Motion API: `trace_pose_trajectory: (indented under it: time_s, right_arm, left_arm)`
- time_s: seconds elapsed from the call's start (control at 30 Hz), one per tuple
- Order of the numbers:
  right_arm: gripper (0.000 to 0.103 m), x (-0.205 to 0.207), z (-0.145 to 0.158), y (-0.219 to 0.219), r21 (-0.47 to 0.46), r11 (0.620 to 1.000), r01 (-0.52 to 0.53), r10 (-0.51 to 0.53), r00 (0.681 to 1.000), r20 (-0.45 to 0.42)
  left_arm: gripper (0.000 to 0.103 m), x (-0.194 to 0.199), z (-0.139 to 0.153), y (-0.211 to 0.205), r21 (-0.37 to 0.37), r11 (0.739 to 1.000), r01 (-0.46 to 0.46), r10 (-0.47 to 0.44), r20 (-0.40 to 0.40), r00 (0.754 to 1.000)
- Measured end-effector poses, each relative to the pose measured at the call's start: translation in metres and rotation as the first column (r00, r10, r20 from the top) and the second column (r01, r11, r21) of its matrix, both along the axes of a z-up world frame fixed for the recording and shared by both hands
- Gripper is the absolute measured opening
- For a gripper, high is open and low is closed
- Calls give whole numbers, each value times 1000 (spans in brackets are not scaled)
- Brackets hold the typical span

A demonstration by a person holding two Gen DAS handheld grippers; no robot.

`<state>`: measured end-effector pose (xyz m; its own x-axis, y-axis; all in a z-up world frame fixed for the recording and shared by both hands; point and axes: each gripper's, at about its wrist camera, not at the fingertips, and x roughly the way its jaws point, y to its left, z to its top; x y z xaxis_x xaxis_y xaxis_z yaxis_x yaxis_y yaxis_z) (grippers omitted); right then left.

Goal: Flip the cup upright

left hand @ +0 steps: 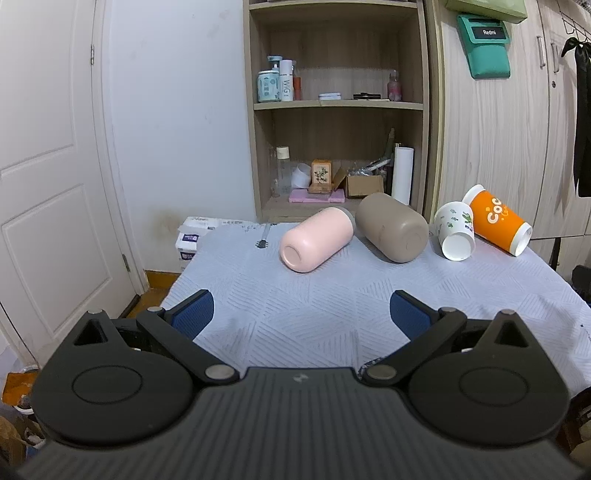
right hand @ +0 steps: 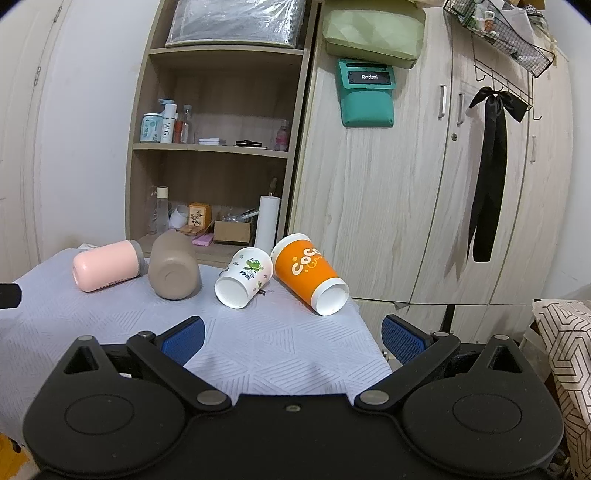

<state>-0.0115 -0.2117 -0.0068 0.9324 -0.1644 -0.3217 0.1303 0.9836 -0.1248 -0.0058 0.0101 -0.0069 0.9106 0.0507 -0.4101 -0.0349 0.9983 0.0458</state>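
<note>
Right now four cups lie on their sides in a row at the far end of the surface (left hand: 314, 317), which has a pale blue cloth with line patterns on it. Both tongs are spread wide with nothing between them, and all the cups are well apart from them.

From the left tongs (left hand: 302, 314), the pink cup (left hand: 317, 239) is straight ahead and the brown cup (left hand: 393, 228) is just beside it on the right, touching or almost touching. Their flat bottoms face the camera. Farther right are the white cup (left hand: 454, 230) with little green pictures and the orange cup (left hand: 498, 220).

From the right tongs (right hand: 291, 338), the white cup (right hand: 243, 277) and the orange cup (right hand: 310, 275) are closest ahead, leaning against each other. The pink cup (right hand: 107, 265) and brown cup (right hand: 173, 266) are off to the left.

Only the right view shows the black ribbon (right hand: 487, 177) all the way down and a wire basket (right hand: 509, 33) up on the cupboard. Only the left view shows the white door (left hand: 55, 184).

The pink and brown cups look smooth, round and dull. The white and orange cups look like paper, wider at the rim. The finger pads (left hand: 194, 314) are blue and bumpy.
</note>
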Motion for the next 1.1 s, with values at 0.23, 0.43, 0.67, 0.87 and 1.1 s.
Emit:
trace_pose_trajectory:
  time_s: [0.23,0.43,0.67,0.87,1.1]
  right_arm:
    - [103,4,7,-19,24,998,-60,60,998,3]
    - [103,20,14,-48,-11,975,-220,220,975,7]
    - [103,45,6,-78,-66,956,-286,284,958,-31]
    - [103,79,-2,-98,-106,922,-373,371,928,-40]
    - [103,126,-16,-126,-85,883,-461,459,887,-42]
  left_arm:
    - [103,9,15,-26,-2,998,69,-69,-48,996]
    - [103,42,39,-60,-93,980,178,-187,-94,978]
    - [103,76,47,-119,-94,960,265,-273,-88,958]
    - [103,112,43,-167,-165,936,311,-331,-114,937]
    - [100,160,24,-209,-281,914,291,-342,-151,927]
